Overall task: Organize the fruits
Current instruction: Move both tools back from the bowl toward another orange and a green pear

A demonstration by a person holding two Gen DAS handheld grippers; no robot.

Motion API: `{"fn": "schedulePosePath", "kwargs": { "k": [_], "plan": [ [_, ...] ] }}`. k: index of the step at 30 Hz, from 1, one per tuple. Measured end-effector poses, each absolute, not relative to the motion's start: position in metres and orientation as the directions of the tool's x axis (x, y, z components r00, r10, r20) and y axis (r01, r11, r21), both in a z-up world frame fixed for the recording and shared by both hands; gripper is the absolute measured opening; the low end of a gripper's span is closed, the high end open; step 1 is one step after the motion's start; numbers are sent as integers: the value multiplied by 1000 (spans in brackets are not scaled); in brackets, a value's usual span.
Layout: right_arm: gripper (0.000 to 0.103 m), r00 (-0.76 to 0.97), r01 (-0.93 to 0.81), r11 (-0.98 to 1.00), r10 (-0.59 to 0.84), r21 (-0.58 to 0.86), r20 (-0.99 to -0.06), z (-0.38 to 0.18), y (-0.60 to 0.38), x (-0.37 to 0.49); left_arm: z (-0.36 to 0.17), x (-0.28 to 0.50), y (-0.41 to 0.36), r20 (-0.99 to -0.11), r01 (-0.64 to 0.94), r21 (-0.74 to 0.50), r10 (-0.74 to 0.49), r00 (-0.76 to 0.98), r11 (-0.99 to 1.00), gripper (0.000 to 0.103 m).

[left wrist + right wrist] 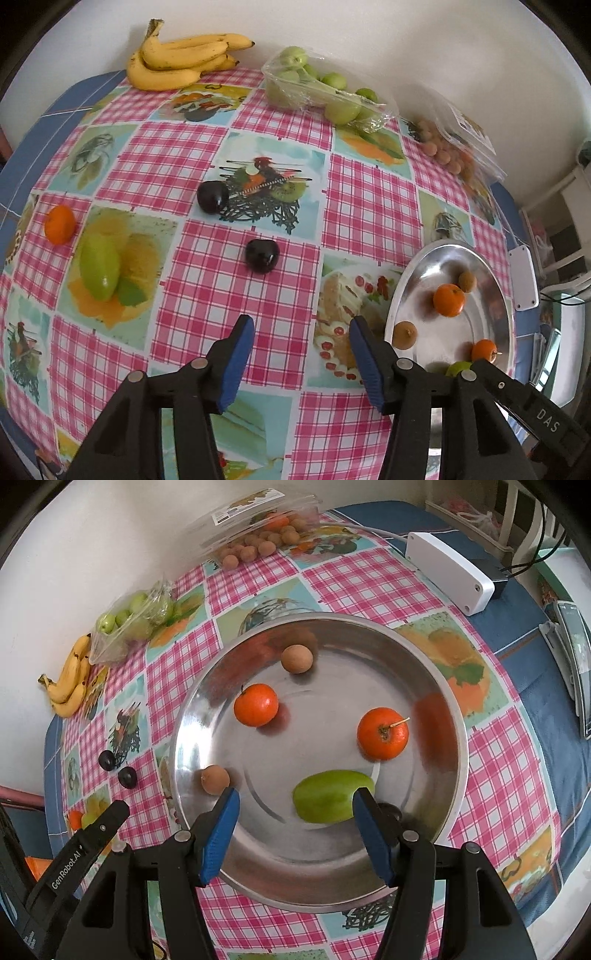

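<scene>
Plums (262, 255) loose on desk (236, 295); left gripper (301, 330) & right gripper (293, 805) apart, empty; round fruit may roll if nudged.

Two plums (236, 225) lie left of the plate (417, 266).

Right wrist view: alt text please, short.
The open right gripper hovers over a round metal tray holding two tangerines, two small brown fruits and a green fruit that lies beside its right finger. The tray sits on a pink checked tablecloth, with bananas by the wall.
</scene>
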State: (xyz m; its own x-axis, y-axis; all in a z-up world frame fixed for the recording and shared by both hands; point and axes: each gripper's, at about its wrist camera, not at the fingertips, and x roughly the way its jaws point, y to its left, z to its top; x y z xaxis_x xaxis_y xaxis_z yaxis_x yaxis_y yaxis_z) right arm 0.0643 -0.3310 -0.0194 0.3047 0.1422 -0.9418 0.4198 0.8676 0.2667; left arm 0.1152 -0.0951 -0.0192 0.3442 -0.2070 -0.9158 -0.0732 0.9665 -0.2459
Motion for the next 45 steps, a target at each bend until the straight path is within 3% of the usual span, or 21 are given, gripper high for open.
{"fn": "schedulePosePath", "kwargs": {
  "k": [3,10,13,17,18,21,45],
  "plan": [
    [65,299,418,871,138,259,-944,-21,-331,65,-21,116,-97,-922,-75,-232,-194,335,970,66],
    [81,280,393,892,115,223,-953,-24,-328,71,-26,118,-98,-940,-89,-166,-131,316,982,83],
    [81,269,377,906,92,193,-959,-26,-325,72,-26,117,-98,-940,-87,-151,-117,319,985,95],
    [82,257,361,917,78,171,-963,-29,-323,74,-27,117,-99,-941,-82,-138,-105,321,987,100],
    [83,255,358,919,75,166,-964,-30,-322,75,-27,117,-99,-941,-82,-133,-100,322,988,101],
    [102,257,352,922,68,159,-964,-30,-322,75,-27,117,-98,-939,-80,-126,-93,331,989,103],
    [102,234,352,928,39,122,-972,-31,-319,75,-34,116,-107,-953,-8,-76,-70,295,997,103]
  ]
}}
